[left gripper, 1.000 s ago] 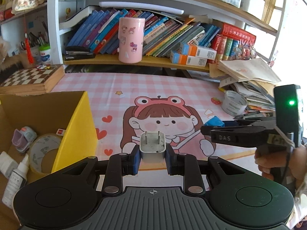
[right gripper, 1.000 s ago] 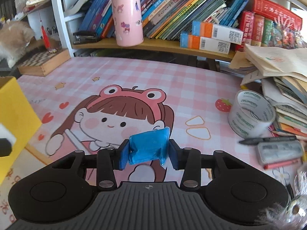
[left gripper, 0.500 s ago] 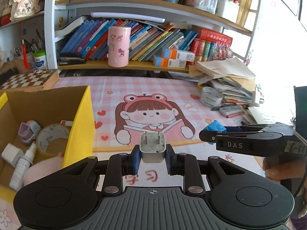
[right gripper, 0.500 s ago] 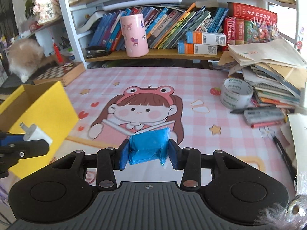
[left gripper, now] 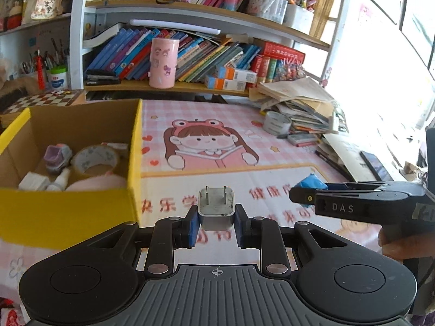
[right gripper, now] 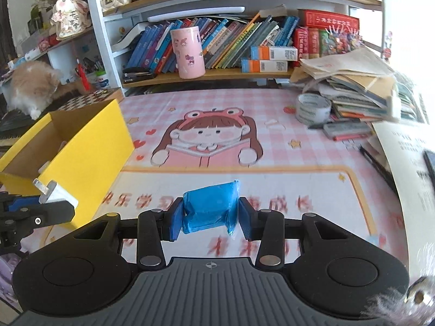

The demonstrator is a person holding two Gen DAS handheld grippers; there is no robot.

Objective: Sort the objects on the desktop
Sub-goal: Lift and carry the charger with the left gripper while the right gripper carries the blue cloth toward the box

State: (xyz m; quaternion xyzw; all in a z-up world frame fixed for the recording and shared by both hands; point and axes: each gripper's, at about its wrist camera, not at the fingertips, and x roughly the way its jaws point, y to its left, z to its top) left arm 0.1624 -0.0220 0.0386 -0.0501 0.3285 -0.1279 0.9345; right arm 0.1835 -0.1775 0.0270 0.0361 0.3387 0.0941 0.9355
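The left gripper [left gripper: 216, 225] is clamped on a small white charger [left gripper: 216, 208] — a rounded plastic cube with two flat metal prongs pointing up and away — pinched between blue rubbery pads. It hangs above the desk mat [left gripper: 244, 168], just to the right of the yellow box [left gripper: 68, 212], a cardboard carton with a glossy yellow outside and plain brown inside walls. Down in the box lie a roll of clear tape [left gripper: 95, 157], a small white bottle [left gripper: 58, 180], a lilac lump of something soft-looking, a white block and a pale pink rounded shape; I cannot tell what the last three are. The right gripper [right gripper: 207, 218] squeezes a blue packet [right gripper: 210, 207], crinkly and shiny like foil or plastic wrap, its sides dented in by the pads. It is held over the near part of the mat, beside the left one and apart from it. The mat is smooth, pink-checked, printed with a cartoon girl in a frog hat. Farther back on the right, a second tape roll [right gripper: 312, 108] stands against a slumped pile of papers and books [right gripper: 353, 87], and a pink cylindrical tin [right gripper: 188, 52] sits on the wooden shelf.
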